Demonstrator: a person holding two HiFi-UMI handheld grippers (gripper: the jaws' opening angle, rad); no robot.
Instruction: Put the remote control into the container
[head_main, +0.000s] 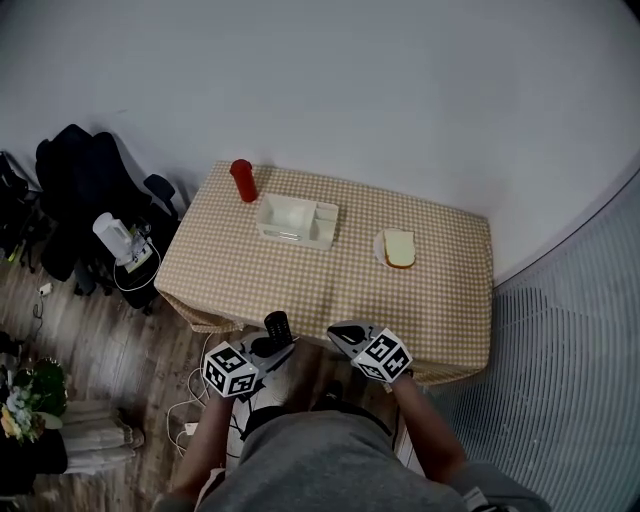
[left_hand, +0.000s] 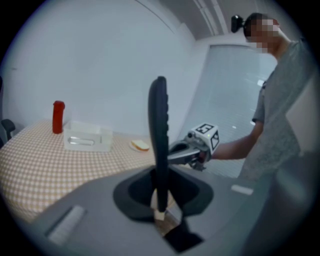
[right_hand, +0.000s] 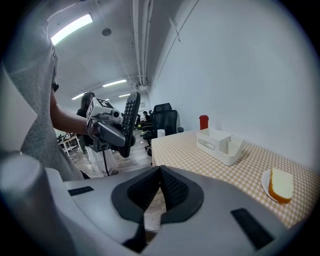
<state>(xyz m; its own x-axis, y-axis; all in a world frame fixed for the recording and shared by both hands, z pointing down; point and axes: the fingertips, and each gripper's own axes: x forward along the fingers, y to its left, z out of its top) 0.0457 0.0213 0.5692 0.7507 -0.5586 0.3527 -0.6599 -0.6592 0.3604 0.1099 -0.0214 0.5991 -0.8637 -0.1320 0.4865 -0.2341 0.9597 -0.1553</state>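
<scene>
The black remote control (head_main: 277, 326) stands upright between the jaws of my left gripper (head_main: 270, 346), just off the near edge of the checked table (head_main: 300, 285). In the left gripper view the remote (left_hand: 160, 140) rises thin and edge-on from the jaws, which are shut on its lower end. My right gripper (head_main: 342, 332) hovers beside it at the table's near edge, shut and empty (right_hand: 160, 172). From the right gripper view the remote (right_hand: 129, 121) shows its keypad. The white divided container (head_main: 297, 220) sits towards the table's far side.
A red bottle (head_main: 243, 180) stands just left of the container. To the container's right a plate with a slice of bread (head_main: 399, 248) rests on the cloth. Left of the table are a dark office chair (head_main: 85, 185), a white jug (head_main: 113, 236) and cables on the floor (head_main: 190, 405).
</scene>
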